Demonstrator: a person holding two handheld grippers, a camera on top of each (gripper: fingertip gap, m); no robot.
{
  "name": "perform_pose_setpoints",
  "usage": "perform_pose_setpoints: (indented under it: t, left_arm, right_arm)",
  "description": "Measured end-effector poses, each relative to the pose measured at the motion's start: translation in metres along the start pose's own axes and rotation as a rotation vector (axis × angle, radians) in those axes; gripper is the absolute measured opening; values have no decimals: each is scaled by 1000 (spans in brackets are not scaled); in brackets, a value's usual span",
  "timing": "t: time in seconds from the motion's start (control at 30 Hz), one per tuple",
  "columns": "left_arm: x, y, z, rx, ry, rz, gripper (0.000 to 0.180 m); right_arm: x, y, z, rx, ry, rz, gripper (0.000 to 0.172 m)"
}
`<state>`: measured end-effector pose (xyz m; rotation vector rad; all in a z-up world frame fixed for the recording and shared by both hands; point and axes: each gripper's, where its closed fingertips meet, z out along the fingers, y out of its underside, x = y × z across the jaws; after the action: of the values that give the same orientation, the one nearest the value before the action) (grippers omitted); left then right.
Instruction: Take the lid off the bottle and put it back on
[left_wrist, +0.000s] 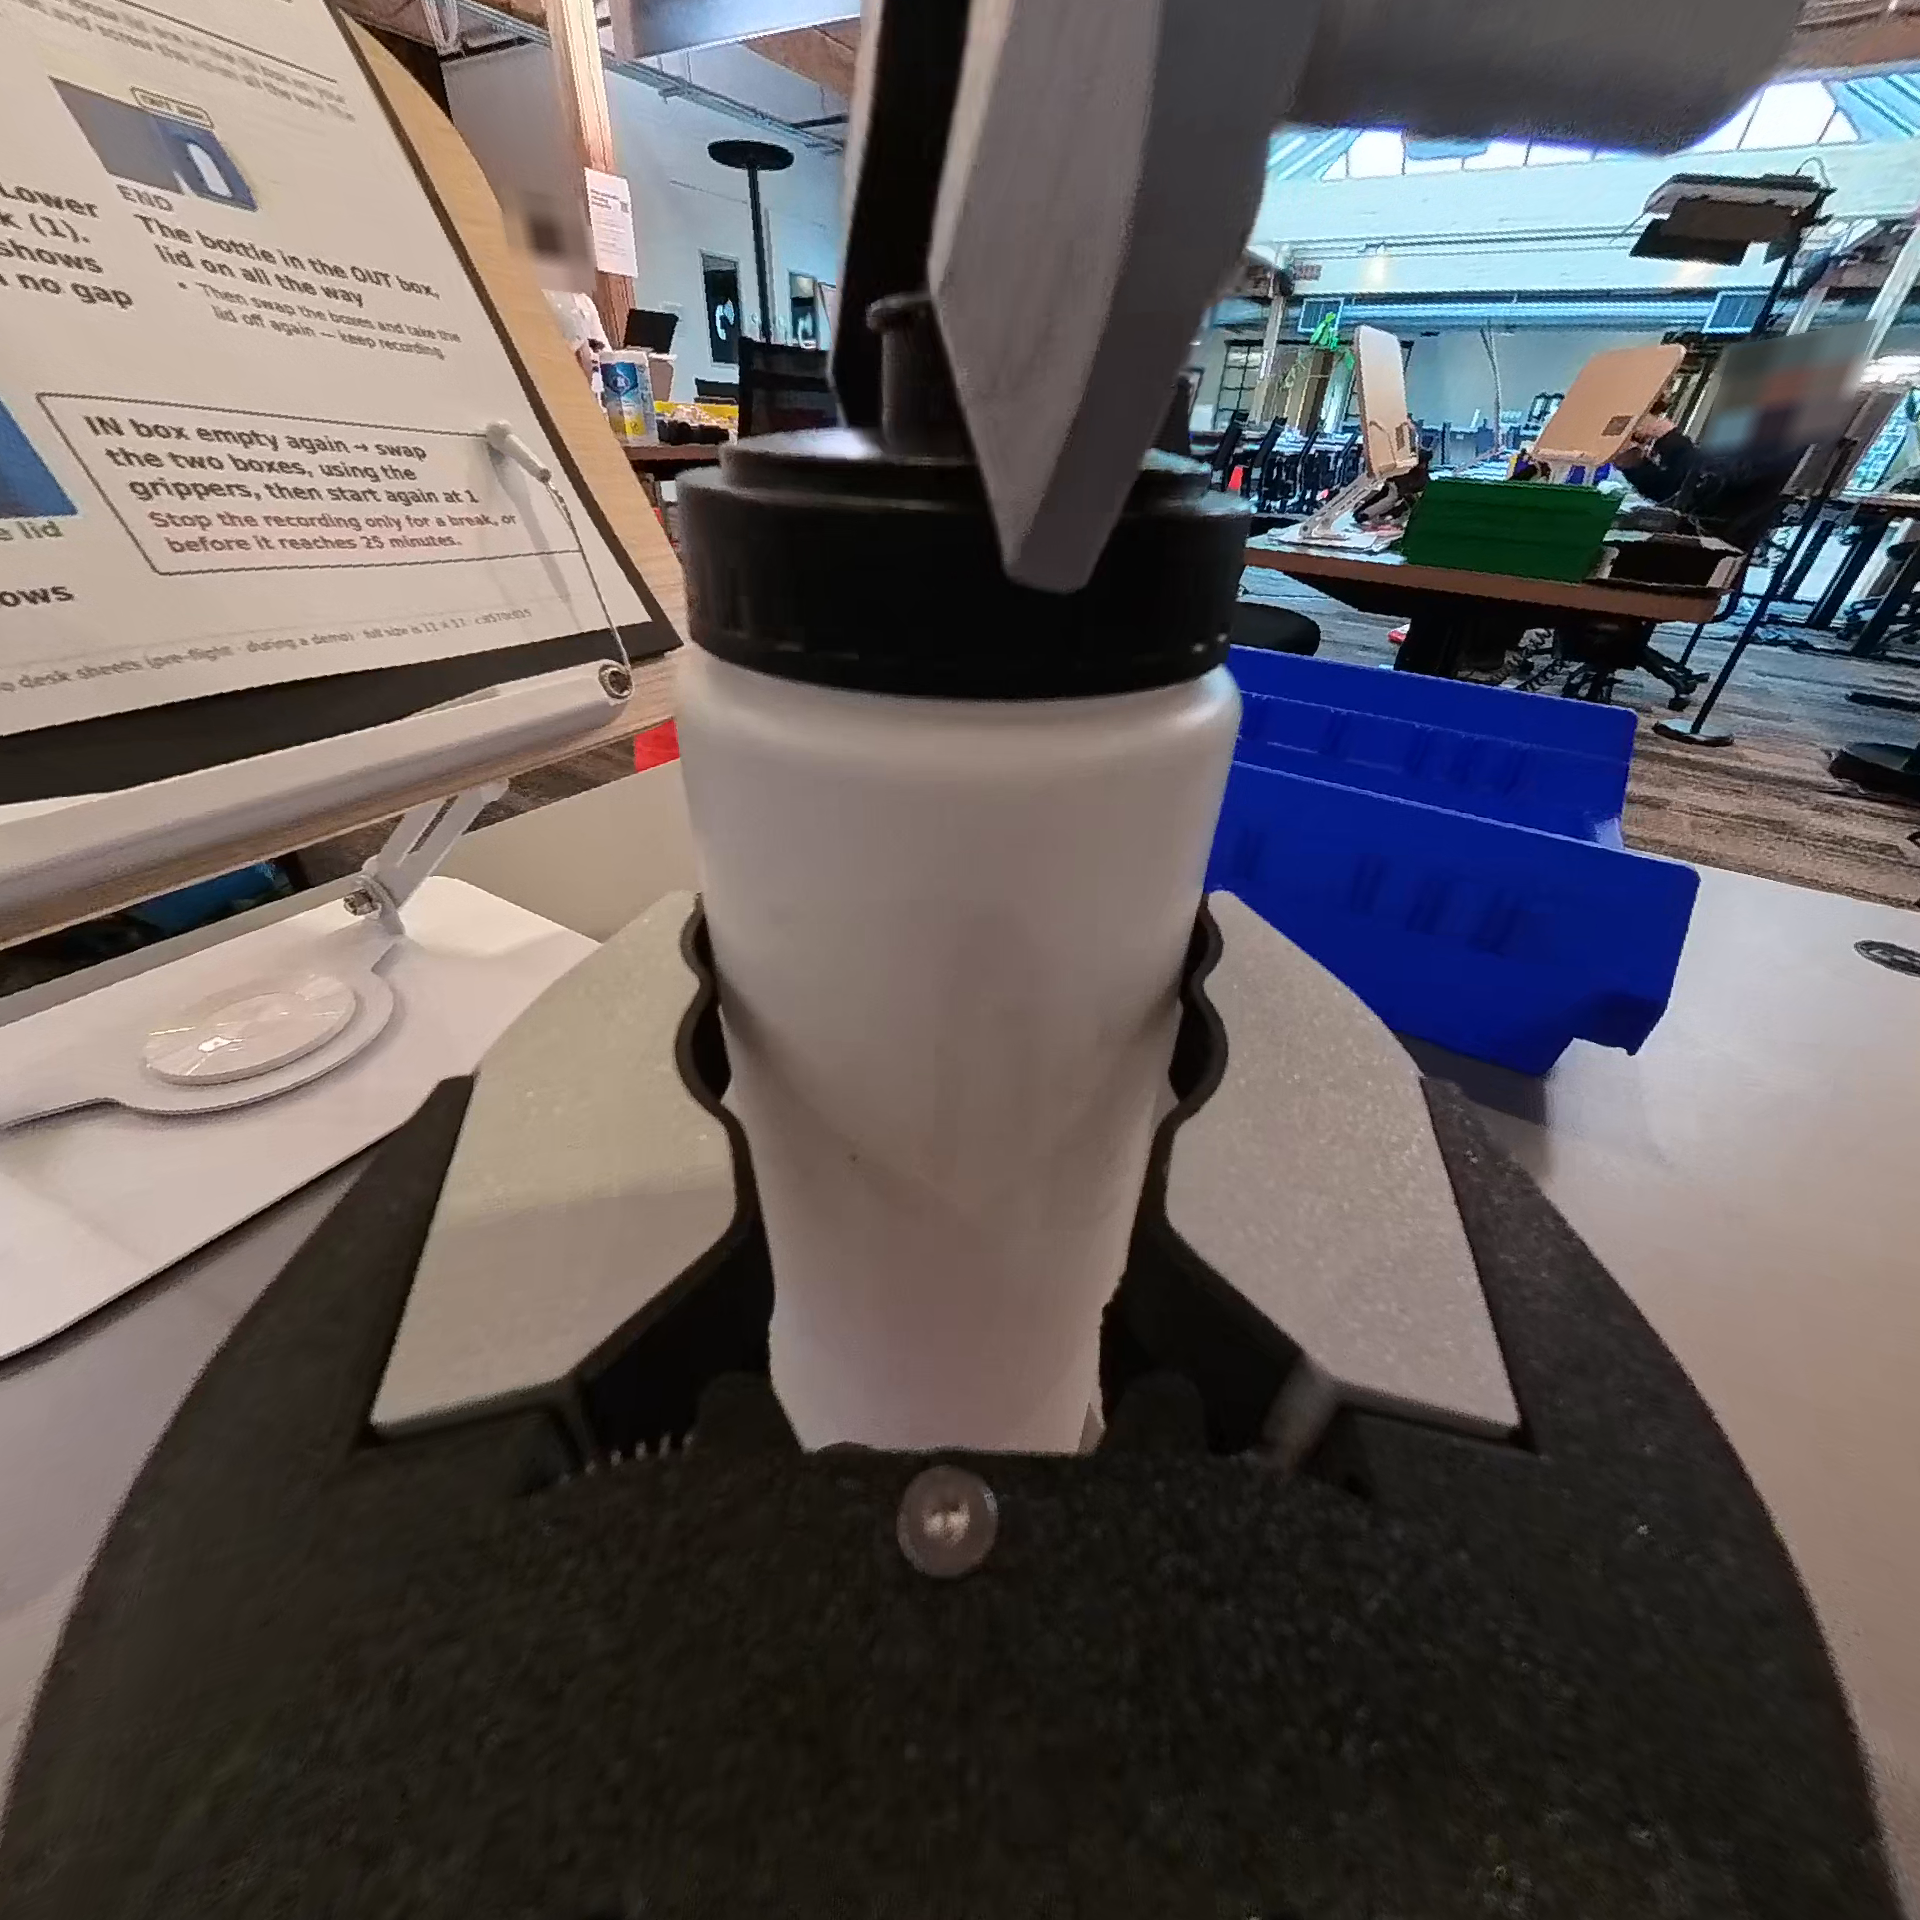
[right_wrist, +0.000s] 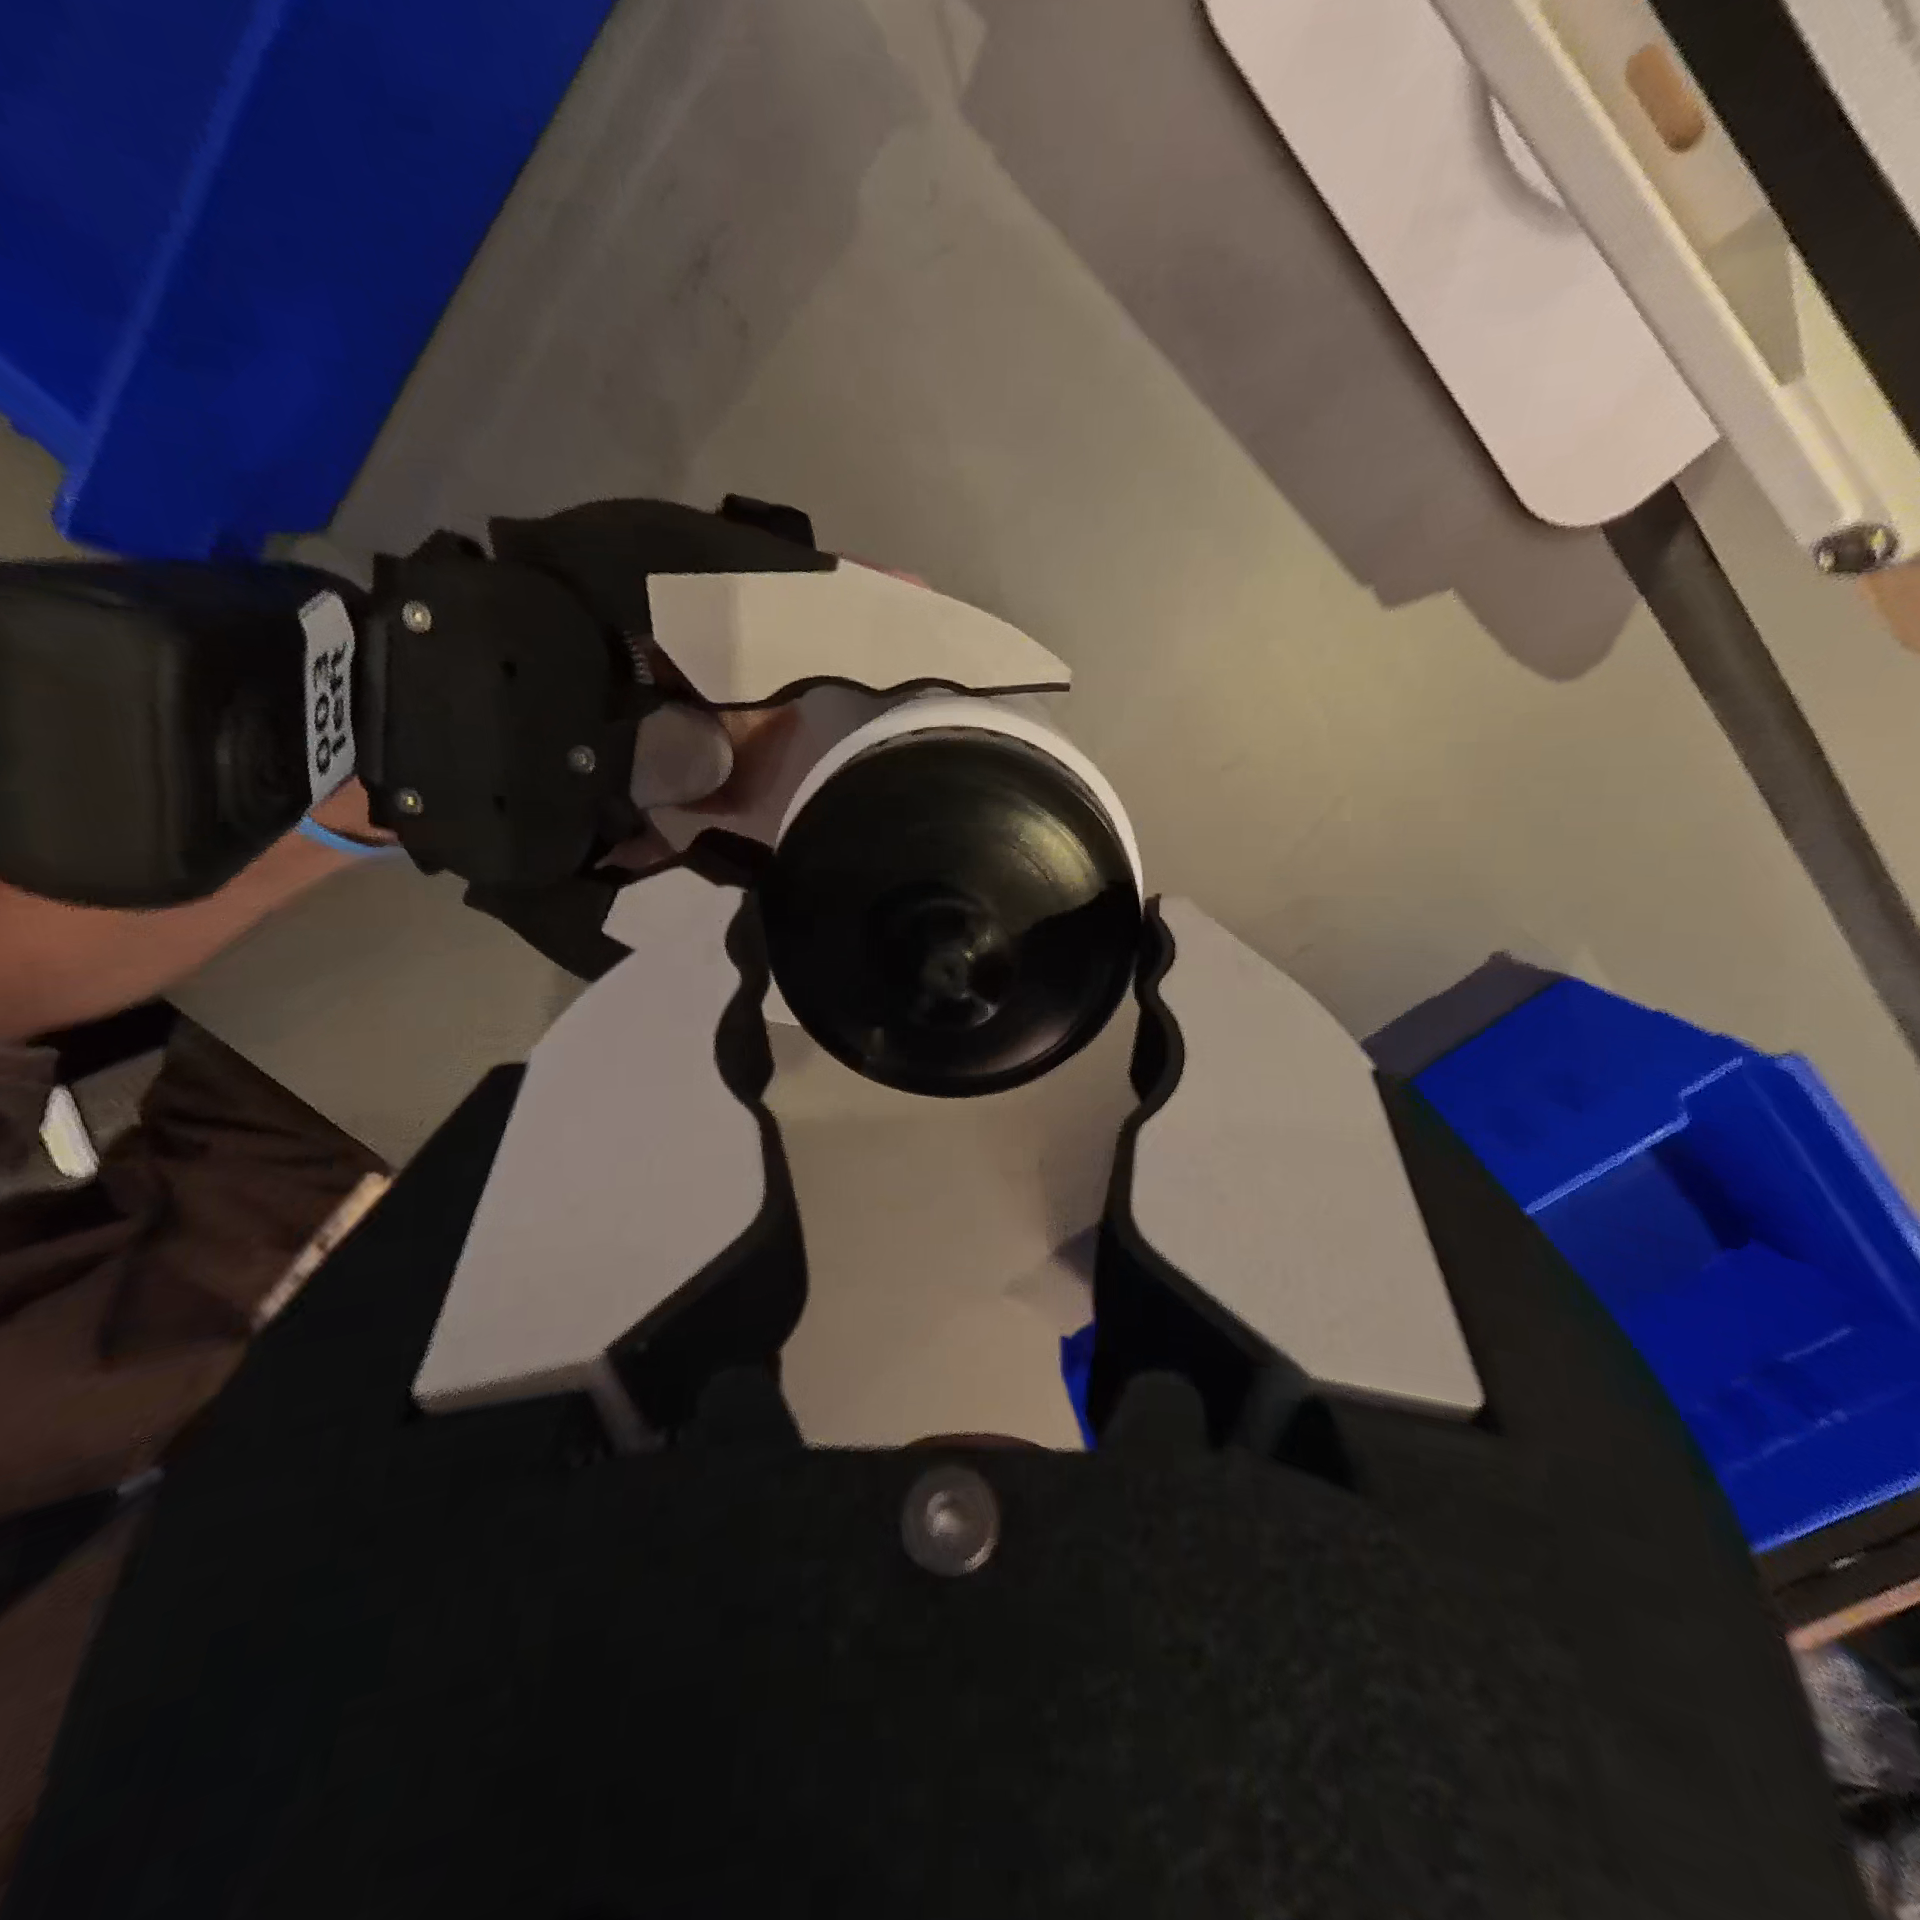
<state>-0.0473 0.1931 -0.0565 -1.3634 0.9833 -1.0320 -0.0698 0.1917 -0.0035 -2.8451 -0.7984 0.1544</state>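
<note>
i saw blue bins (left_wrist: 1455, 831) crowding the right, left tongs (left_wrist: 951, 997) clamped on the white bottle (left_wrist: 956, 935), right tongs (right_wrist: 951, 997) closed around its black lid (right_wrist: 951, 914).

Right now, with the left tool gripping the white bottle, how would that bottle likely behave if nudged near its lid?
The white bottle looks rigid and smooth, so it could slip. It is tall with a black lid on top, so probably tippy if released. Round, it would likely roll if toppled.

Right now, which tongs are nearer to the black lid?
Right. The right tongs come from above with fingers on both sides of the lid. The left tongs grip the white bottle lower, below the lid.
</note>
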Motion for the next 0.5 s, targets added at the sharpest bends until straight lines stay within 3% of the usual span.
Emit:
perform_pose_setpoints:
  t: [0.5]
  left_arm:
    - [2, 1, 0, -3, 24, 17, 84]
  right_arm:
    - [-1, 3, 5, -94, -110, -826, 70]
